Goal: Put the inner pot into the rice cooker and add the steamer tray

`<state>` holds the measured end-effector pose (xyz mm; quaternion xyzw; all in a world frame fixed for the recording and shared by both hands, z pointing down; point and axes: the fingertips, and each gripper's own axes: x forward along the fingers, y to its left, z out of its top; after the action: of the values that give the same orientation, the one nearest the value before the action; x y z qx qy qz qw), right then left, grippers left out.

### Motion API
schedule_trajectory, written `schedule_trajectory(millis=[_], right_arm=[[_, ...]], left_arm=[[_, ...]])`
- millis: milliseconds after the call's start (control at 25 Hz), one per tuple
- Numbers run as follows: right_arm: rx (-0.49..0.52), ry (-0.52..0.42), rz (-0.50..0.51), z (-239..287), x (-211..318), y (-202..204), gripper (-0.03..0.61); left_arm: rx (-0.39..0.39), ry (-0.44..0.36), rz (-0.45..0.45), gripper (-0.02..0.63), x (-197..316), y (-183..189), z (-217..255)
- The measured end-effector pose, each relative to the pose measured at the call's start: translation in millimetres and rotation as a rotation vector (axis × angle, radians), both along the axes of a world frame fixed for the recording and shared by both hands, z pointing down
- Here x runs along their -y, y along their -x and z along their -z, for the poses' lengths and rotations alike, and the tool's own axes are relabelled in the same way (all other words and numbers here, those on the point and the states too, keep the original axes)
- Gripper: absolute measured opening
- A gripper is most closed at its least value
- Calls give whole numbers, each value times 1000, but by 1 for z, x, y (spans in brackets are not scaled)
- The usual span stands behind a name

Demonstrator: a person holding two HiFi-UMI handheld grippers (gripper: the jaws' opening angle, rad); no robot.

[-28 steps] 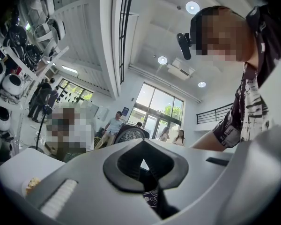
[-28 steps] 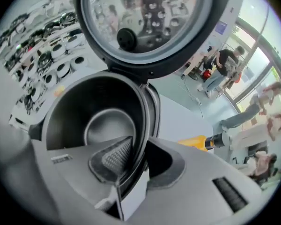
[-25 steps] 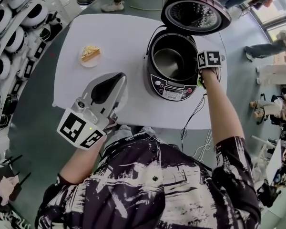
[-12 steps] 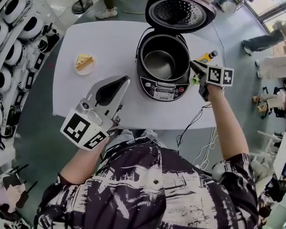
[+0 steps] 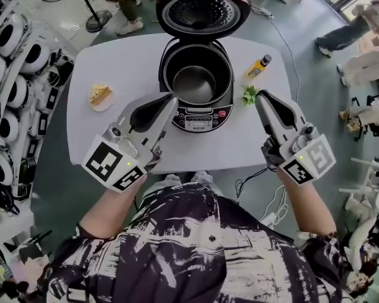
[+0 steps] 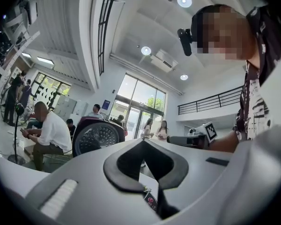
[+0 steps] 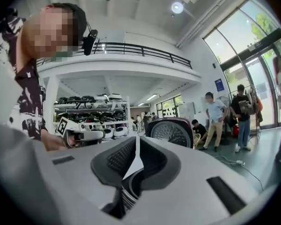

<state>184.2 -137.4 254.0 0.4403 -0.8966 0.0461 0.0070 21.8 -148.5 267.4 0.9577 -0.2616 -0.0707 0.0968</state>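
Observation:
The rice cooker (image 5: pixel 196 84) stands open on the white table (image 5: pixel 134 62), its lid (image 5: pixel 203 10) tipped back. A dark inner pot (image 5: pixel 194 81) sits inside it. I see no steamer tray. My left gripper (image 5: pixel 172 98) hovers shut and empty in front of the cooker's left side. My right gripper (image 5: pixel 259 96) is held off the cooker's right front, its jaws closing with nothing between them. The left gripper view looks past the left gripper (image 6: pixel 143 142) to the lid (image 6: pixel 97 137). Beyond the right gripper (image 7: pixel 136 140) in its own view stands the lid (image 7: pixel 171 132).
A small plate with a slice of cake (image 5: pixel 100 95) lies at the table's left. A yellow bottle (image 5: pixel 258 65) and a green sprig (image 5: pixel 249 95) lie right of the cooker. A cable (image 5: pixel 259 172) hangs off the near edge. Shelves of cookers (image 5: pixel 12 74) line the left; people stand around.
My right gripper has left the cooker's right side, risen and swung back toward me. The left gripper has moved forward toward the cooker.

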Motion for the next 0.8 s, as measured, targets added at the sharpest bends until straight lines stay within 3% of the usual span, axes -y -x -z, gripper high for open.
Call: schedule_trajectory(millis=[320, 800], right_arm=[[-19, -9, -88, -15, 14, -14, 15], [11, 9, 26, -14, 23, 24, -2]], left_arm=[[54, -23, 23, 5, 10, -27, 6], [45, -51, 117, 5, 13, -11, 20]])
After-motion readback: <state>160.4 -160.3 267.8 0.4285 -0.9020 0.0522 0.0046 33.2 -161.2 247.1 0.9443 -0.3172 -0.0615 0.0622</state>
